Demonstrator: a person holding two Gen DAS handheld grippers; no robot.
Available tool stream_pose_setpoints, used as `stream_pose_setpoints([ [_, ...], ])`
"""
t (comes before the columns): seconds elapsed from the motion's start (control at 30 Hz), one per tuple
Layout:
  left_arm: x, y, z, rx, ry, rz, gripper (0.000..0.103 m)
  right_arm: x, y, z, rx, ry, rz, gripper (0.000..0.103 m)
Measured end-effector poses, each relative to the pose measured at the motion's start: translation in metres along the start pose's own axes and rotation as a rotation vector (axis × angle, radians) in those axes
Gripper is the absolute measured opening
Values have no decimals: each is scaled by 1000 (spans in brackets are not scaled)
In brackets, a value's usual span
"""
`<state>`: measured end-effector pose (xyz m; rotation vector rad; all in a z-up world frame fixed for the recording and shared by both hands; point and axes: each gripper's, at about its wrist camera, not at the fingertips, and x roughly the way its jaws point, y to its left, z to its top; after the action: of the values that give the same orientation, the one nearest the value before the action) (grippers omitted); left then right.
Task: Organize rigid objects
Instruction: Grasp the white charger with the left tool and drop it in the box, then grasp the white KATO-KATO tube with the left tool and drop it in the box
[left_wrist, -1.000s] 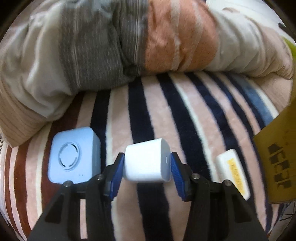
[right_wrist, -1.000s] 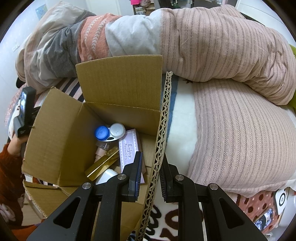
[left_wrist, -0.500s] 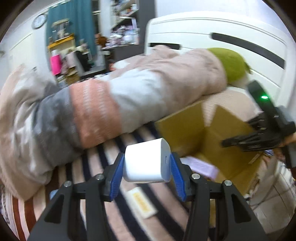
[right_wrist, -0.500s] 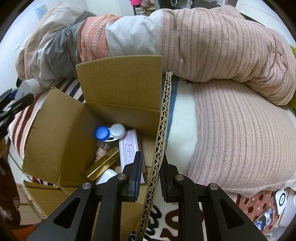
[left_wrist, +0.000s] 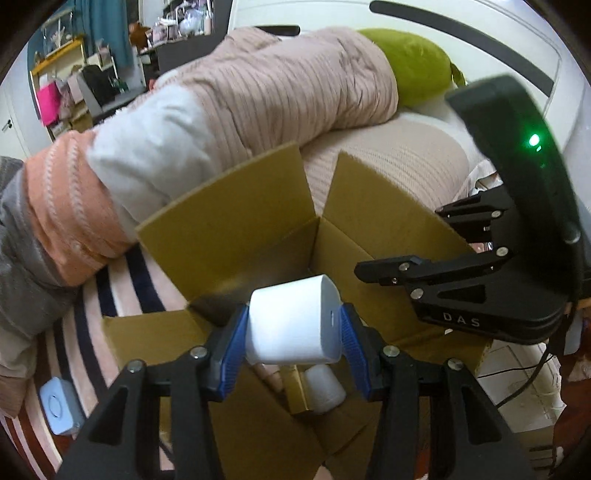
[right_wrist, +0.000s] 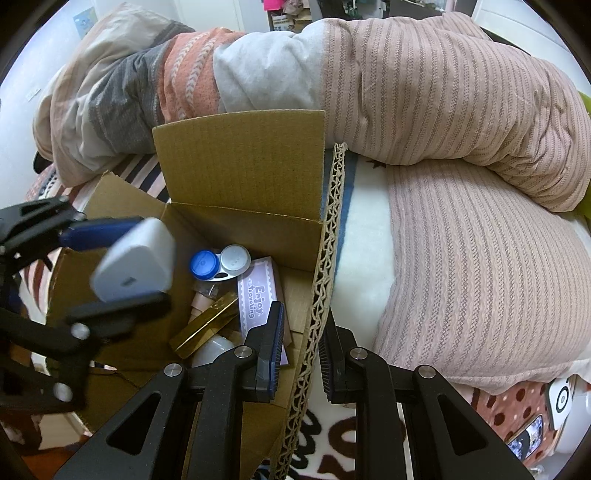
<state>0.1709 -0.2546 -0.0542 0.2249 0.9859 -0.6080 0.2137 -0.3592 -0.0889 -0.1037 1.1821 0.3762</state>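
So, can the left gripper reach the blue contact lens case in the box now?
Probably not yet. The left gripper is shut on the white cube, so its jaws are full. The lens case itself lies uncovered in the open cardboard box.

A smooth matt white plastic cube (left_wrist: 293, 325) sits between ribbed blue rubbery pads (left_wrist: 231, 354), above a matt brown corrugated cardboard box (right_wrist: 240, 166), near a glossy gold box (right_wrist: 205, 330) and a ribbed pink knit blanket (right_wrist: 461, 258).

1. The small pale-blue square plastic device (left_wrist: 59, 411) is partly cut off behind a black gripper arm.
2. The white rounded plastic cube (right_wrist: 135, 260) appears motion-blurred.
3. The white bottle (right_wrist: 212, 350) in the box is mostly hidden.
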Motion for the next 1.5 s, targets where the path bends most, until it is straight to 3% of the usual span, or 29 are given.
stream_pose_setpoints([
  [0.17, 4, -2, -4, 14, 10, 14, 46, 0, 2, -1, -4, 0, -9, 14],
  [0.37, -10, -2, -7, 20, -41, 18, 48, 1, 3, -1, -8, 3, -11, 16],
  [0.43, -20, -1, -10, 22, -69, 32, 56, 1, 4, -2, -11, 1, -7, 16],
  [0.63, -58, 3, -29, 34, -173, 103, 65, 1, 3, -2, -7, 3, -5, 16],
  [0.83, -91, 27, -57, -34, -253, 173, 73, 1, 3, -2, -5, 5, -6, 16],
  [1.03, -105, 70, -92, -160, -306, 216, 74, 2, 3, -2, -7, 7, -10, 17],
  [1.23, -63, 116, -128, -306, -211, 199, 74, 2, 4, -2, -11, 9, -13, 17],
  [1.4, -2, 127, -147, -363, -97, 156, 74, 2, 2, -2, -5, 6, -5, 17],
  [1.5, 26, 129, -153, -422, -75, 119, 74, 2, 1, -3, -4, 5, -1, 16],
])
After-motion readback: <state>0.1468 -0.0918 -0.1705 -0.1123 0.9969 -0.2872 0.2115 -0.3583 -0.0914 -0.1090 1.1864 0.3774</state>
